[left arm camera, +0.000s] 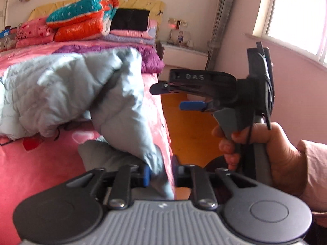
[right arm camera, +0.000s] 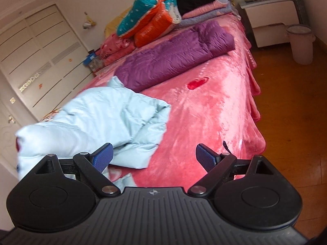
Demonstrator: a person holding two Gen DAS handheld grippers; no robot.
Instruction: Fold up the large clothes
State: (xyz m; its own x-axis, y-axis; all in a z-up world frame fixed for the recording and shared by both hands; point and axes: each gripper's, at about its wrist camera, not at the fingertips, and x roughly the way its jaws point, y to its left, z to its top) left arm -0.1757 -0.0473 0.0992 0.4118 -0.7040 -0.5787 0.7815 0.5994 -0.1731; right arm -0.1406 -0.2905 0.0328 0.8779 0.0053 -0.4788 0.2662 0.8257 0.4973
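A light blue puffer jacket (left arm camera: 61,94) lies bunched on the pink bed cover (left arm camera: 40,163). One grey-lined corner of it rises toward me and runs down between the fingers of my left gripper (left arm camera: 162,175). The jaws stand a little apart there, with a thin strip of cover showing beside the right finger. My right gripper (left arm camera: 169,96), held by a hand (left arm camera: 271,149), points left over the bed's edge, open and empty. In the right wrist view the right gripper (right arm camera: 154,157) is wide open above the cover (right arm camera: 214,112), and the jacket (right arm camera: 102,118) lies to its left.
A folded purple jacket (right arm camera: 173,57) lies further up the bed, with stacked quilts (right arm camera: 151,10) behind it. Right of the bed are the wooden floor (right arm camera: 286,122), a white nightstand (right arm camera: 271,18) and a bin (right arm camera: 302,42). A wardrobe (right arm camera: 40,61) stands on the left.
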